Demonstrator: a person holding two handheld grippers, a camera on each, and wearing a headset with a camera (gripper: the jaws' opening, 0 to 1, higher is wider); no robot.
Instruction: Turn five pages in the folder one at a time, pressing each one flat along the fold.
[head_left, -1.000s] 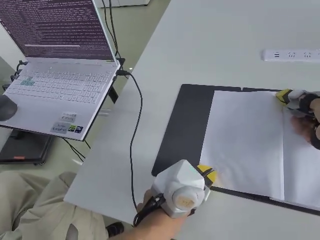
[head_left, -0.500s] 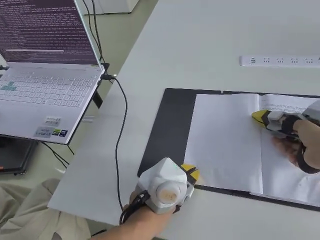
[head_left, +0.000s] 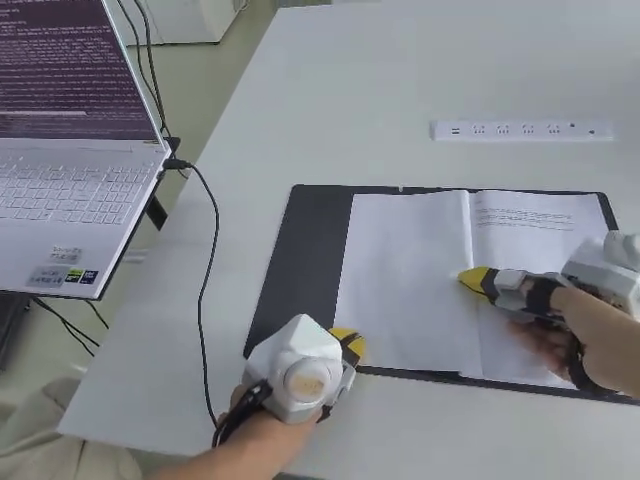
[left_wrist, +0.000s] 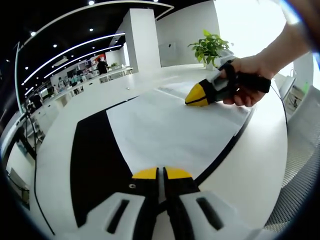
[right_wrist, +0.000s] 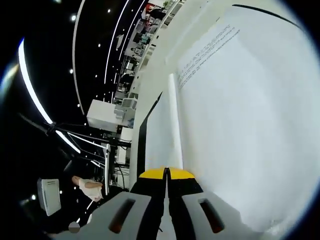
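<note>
Head view: on the white surface (head_left: 400, 80) the black folder (head_left: 300, 270) lies open, right of centre. Its pages (head_left: 400, 280) look thin, limp and easily creased, so are best lifted by a free corner. The left tool (head_left: 346, 346), jaws together, rests at the folder's near-left edge. The right tool (head_left: 468, 280), also closed and empty, sits on the fold.

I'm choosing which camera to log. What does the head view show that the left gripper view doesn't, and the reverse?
Head view's extras: the laptop, its cable and a power strip. Left gripper view's extras: a potted plant and ceiling lights. Shared: the open folder, its white page, and both grippers, jaws shut, the left gripper at the page's near edge, the right gripper at the fold.
</note>
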